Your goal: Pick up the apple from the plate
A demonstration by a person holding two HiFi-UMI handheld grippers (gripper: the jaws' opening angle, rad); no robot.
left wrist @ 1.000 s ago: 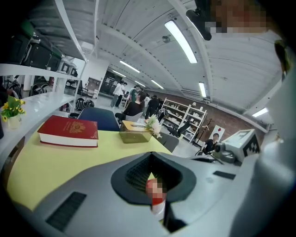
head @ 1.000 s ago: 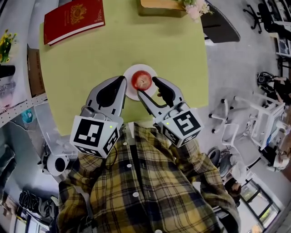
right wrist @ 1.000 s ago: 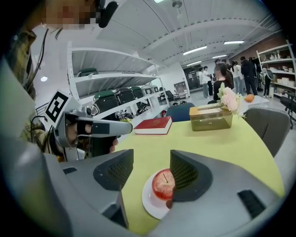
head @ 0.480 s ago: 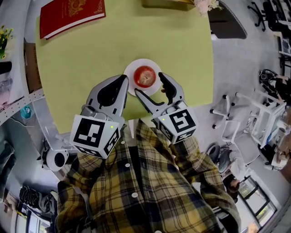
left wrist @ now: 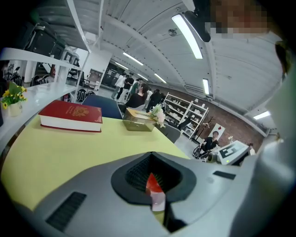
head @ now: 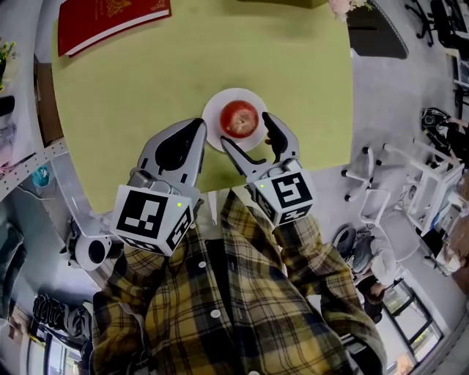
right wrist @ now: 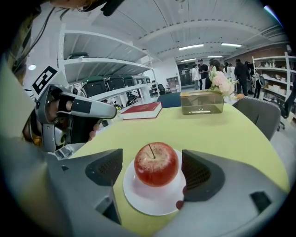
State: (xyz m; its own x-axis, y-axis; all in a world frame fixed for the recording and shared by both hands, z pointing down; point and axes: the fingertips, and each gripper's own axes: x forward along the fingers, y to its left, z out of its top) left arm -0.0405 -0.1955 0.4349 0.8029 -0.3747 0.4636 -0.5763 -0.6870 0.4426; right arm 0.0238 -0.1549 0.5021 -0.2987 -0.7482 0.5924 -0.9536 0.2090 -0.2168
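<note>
We are reaching for the round red apple (head: 239, 119), which sits on the small white plate (head: 212, 121) on the yellow-green desk (head: 132, 95). Our right gripper (head: 245, 129) is opening, jaws at the apple's 7 and 3 o'clock, not touching. Our left gripper (head: 198, 124) is clenched, empty, at the plate's 9 o'clock. Next, we think: squeeze gently, lift.

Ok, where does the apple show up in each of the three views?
Head view: apple upper centre, on the white plate.
Left gripper view: apple only a red sliver, low centre.
Right gripper view: apple centre, slightly low.
Shared landmark: red book.
</note>
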